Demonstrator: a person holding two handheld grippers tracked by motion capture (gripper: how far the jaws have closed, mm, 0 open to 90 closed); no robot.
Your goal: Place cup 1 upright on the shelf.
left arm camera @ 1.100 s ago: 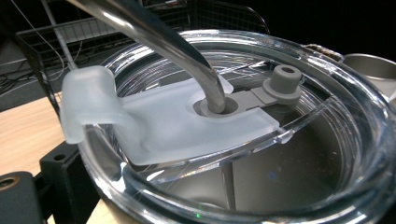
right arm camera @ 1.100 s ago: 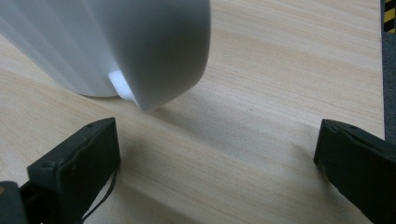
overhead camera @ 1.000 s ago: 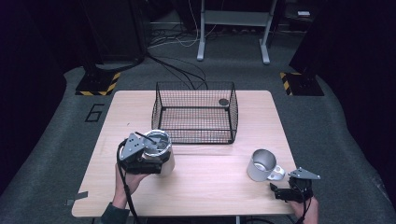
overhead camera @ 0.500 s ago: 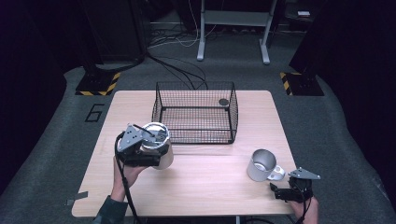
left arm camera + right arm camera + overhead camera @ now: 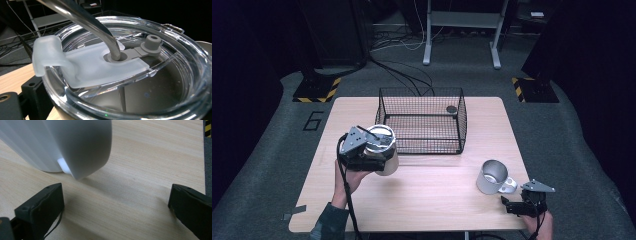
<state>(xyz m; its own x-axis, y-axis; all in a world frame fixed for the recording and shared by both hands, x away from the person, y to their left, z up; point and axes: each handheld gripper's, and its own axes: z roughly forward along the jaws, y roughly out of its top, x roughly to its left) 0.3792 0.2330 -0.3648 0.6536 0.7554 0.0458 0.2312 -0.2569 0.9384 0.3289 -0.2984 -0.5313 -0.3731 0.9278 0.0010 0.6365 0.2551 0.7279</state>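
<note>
While the high view is showing the whole layout, the left tongs (image 5: 373, 156) are holding a steel tumbler (image 5: 382, 150) raised and tilted over the left part of the surface (image 5: 432, 200), just in front of the near left corner of the wire basket (image 5: 422, 120). That view is giving the tumbler only as a small shape with a dark straw (image 5: 367, 132) crossing its top, whereas the left gripper view is sitting right over the clear lid (image 5: 175, 75), showing a frosted slider tab (image 5: 82, 62), a grey plug (image 5: 152, 42) and the straw (image 5: 100, 27) running down into the lid's hole; one black jaw is pressing against the tumbler's side at the lower left there, so these tongs are clamped on the tumbler. A small dark disc (image 5: 451, 109) is lying inside the basket at its far right corner. Near the right front of the surface a metal mug (image 5: 492, 176) is standing upright, and the right tongs (image 5: 512, 204) are resting just beside it toward the near edge. The right gripper view is showing their jaws spread wide apart with bare wood between them and the mug's pale handle (image 5: 82, 147) just ahead, untouched. Between tumbler and mug a broad stretch of wood is lying open, while the basket is closing off the far middle.
</note>
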